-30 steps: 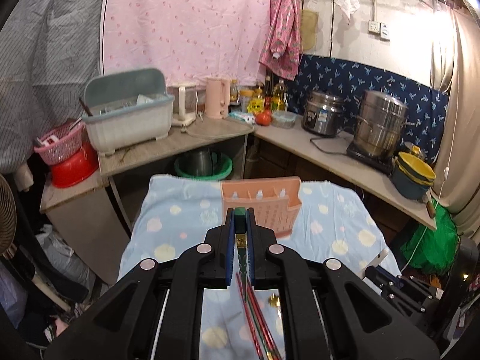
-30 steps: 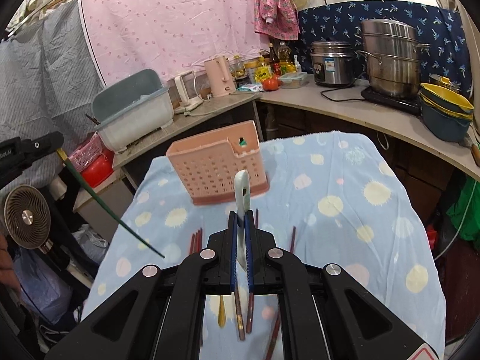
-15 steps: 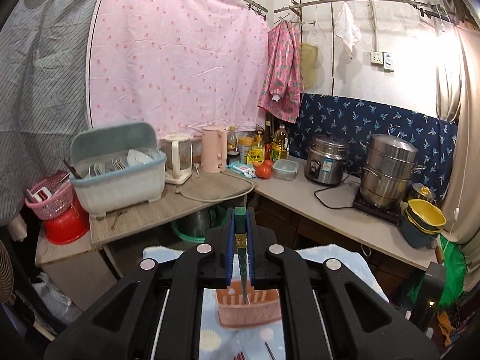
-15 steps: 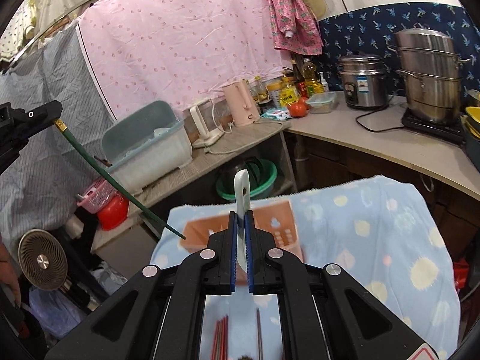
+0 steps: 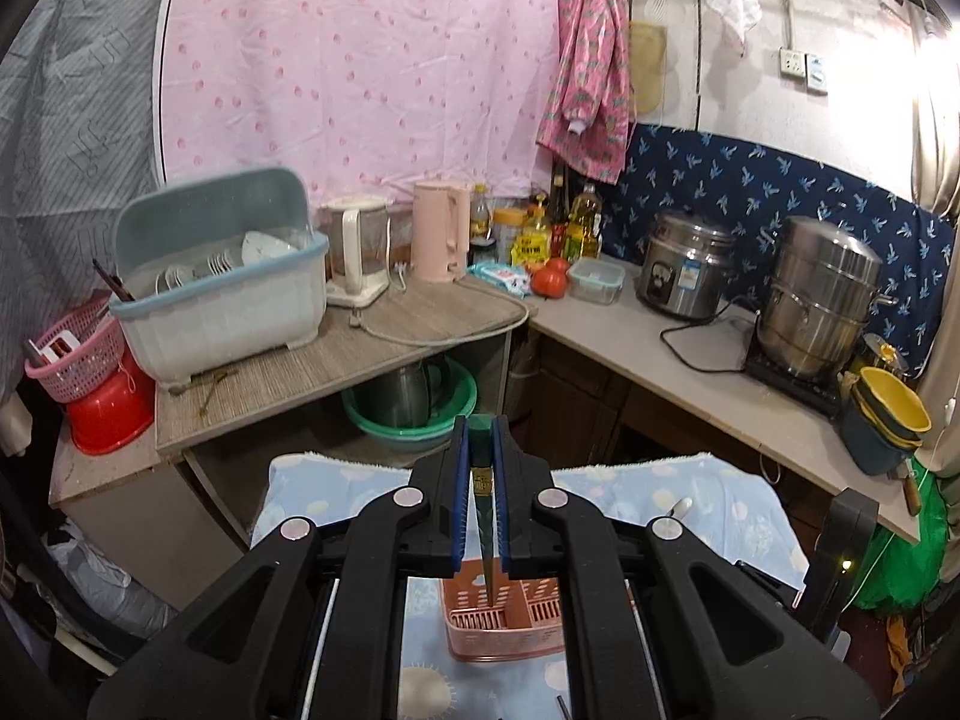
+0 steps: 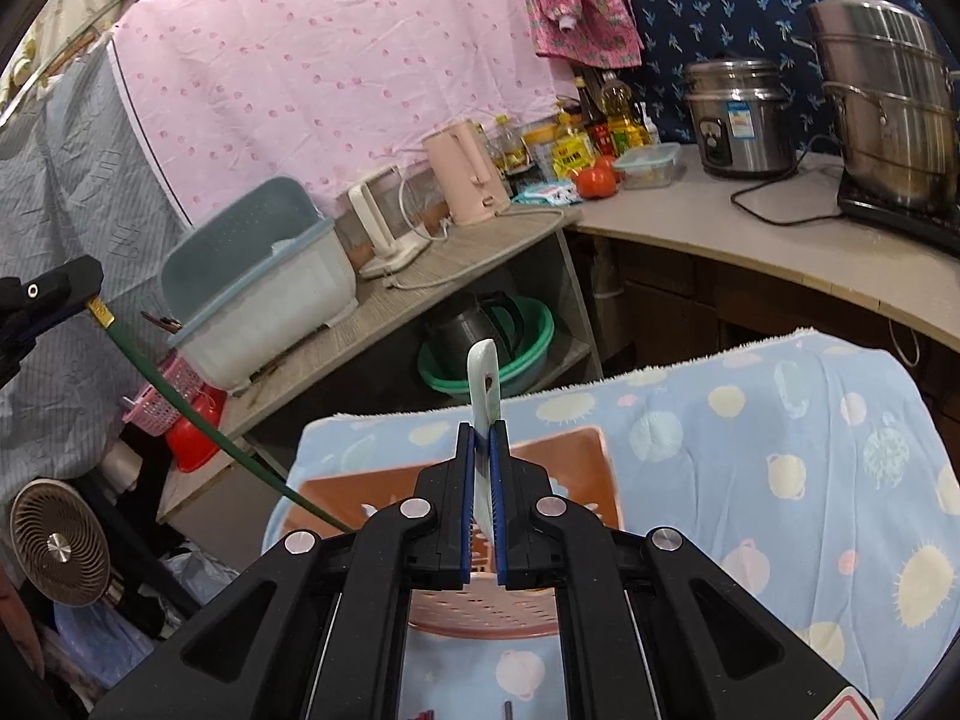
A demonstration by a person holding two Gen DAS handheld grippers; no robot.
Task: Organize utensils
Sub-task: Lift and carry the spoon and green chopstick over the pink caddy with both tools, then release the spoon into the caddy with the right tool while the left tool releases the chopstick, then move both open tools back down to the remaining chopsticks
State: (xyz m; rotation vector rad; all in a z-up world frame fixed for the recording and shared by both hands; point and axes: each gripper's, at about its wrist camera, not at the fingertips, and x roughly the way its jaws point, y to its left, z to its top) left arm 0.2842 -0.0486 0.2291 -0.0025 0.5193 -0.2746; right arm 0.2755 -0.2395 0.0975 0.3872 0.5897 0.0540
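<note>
Behind your two tools stands a crowded kitchen corner with a pink curtain. On the worktop under a blue dotted cloth point(image 6: 750, 420) a pink perforated plastic utensil basket point(image 5: 504, 624) stands near the far edge. Your left gripper point(image 5: 480, 480) has its jaws closed on a thin dark green chopstick point(image 5: 487, 546), tip pointing into the basket. Your right gripper point(image 6: 482, 480) has its jaws closed on a white spoon handle point(image 6: 483, 384) above the basket.
</note>
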